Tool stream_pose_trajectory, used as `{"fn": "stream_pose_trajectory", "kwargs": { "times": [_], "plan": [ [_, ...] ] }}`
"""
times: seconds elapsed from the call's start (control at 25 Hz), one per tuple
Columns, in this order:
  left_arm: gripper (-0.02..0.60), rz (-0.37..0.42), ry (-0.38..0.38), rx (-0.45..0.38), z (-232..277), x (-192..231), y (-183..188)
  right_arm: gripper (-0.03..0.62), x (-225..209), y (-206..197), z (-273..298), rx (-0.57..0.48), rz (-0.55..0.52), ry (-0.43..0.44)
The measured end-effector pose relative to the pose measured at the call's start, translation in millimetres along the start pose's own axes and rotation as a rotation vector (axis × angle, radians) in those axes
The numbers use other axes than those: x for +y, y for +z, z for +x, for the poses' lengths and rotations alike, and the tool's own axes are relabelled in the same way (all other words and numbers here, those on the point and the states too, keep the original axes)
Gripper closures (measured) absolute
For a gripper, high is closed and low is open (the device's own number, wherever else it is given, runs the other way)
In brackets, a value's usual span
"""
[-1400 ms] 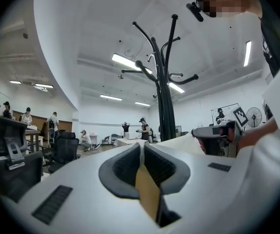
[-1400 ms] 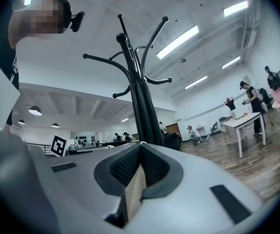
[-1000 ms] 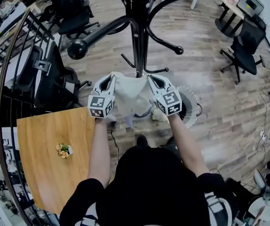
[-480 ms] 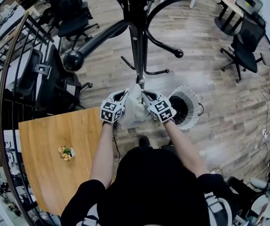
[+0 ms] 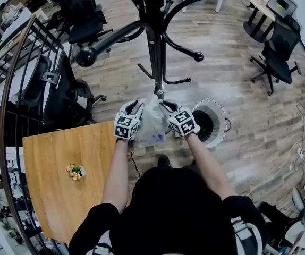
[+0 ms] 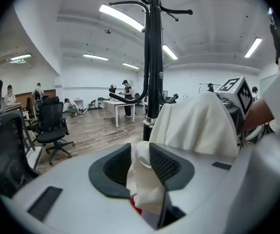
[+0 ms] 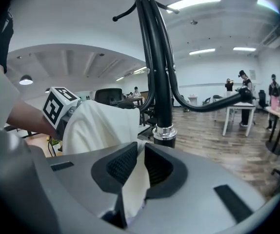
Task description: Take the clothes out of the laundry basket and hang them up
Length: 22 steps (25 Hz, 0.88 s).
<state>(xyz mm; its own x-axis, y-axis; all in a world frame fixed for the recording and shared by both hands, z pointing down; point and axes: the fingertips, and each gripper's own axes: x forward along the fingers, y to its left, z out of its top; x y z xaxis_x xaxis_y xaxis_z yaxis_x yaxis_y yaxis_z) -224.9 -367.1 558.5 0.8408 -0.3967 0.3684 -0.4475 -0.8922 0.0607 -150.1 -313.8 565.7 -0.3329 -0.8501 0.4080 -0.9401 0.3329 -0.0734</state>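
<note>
L gripper (image 5: 137, 106) and R gripper (image 5: 166, 108) jaws, just opening, sit slack w/ white garment (image 5: 151, 124) between each pair, by coat-rack pole (image 5: 153, 47).

A wood-plank floor (image 5: 237, 89) runs through an open office. Black office chairs (image 5: 277, 57) stand about on it. A curved black railing (image 5: 3, 89) sweeps past the left edge of a wooden table (image 5: 51, 206), which carries a small potted plant (image 5: 74, 170). The walls (image 6: 91, 77) are white, long strip lights (image 6: 122, 18) cross the white ceiling, and a white desk (image 6: 116, 105) stands far back.
</note>
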Motion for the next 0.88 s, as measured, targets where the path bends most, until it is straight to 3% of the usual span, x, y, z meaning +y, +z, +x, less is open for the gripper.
{"fn": "stream_pose_trajectory", "kwargs": {
  "times": [0.16,0.28,0.48,0.68,0.88],
  "plan": [
    [0.412,-0.086,0.03,-0.01,-6.0,14.3,-6.0,0.521,-6.7,-3.3,-3.9,-0.002,0.017,-0.01],
    [0.406,-0.111,0.048,-0.015,-12.2,19.3,-6.2,0.476,-15.2,-3.1,-11.5,-0.009,0.037,-0.014],
    [0.389,-0.16,0.083,-0.062,-28.9,28.6,-4.7,0.458,-27.7,-9.3,-23.2,-0.026,0.107,-0.028],
    [0.369,-0.166,0.118,-0.057,-39.2,31.9,-10.1,0.457,-47.9,-27.9,-36.1,-0.013,0.21,-0.081],
    [0.339,-0.162,0.175,-0.052,-52.2,38.5,-14.3,0.459,-53.6,-36.0,-48.3,-0.008,0.224,-0.112]
  ]
}}
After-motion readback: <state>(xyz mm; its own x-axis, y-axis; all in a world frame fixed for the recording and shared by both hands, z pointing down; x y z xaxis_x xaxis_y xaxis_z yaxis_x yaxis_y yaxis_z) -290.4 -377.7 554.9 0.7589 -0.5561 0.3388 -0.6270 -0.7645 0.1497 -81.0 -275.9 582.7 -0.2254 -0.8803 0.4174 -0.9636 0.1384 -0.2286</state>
